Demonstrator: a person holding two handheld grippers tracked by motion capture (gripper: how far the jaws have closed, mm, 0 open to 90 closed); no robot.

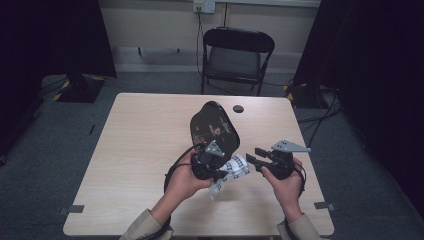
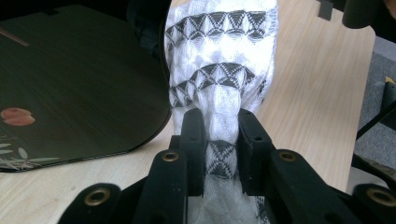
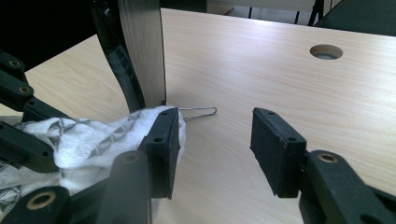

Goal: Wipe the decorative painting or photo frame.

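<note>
1. Room's dim: grey carpet, folding chair [image 1: 237, 55] behind the wooden table [image 1: 140, 145].
2. Black tray [image 1: 215, 127] stands tilted on the table.
3. Left gripper [image 2: 215, 133] pinches the patterned cloth [image 2: 219, 65] beside it.
4. Right gripper [image 3: 215, 140] jaws are spread, nothing between them.
5. Right gripper view catches a wire clip [image 3: 198, 112].

A light wood-grain table [image 1: 135, 165] with rounded corners stands on grey carpet floor [image 1: 40, 190], with a round cable hole [image 1: 238, 108] near its far edge. Beyond the table, a black folding chair [image 1: 237, 59] faces it, backed by a cream wall [image 1: 150, 22] carrying a white power socket [image 1: 204, 6]. Black curtains [image 1: 50, 35] hang to either side of the table. The lighting is dim.
</note>
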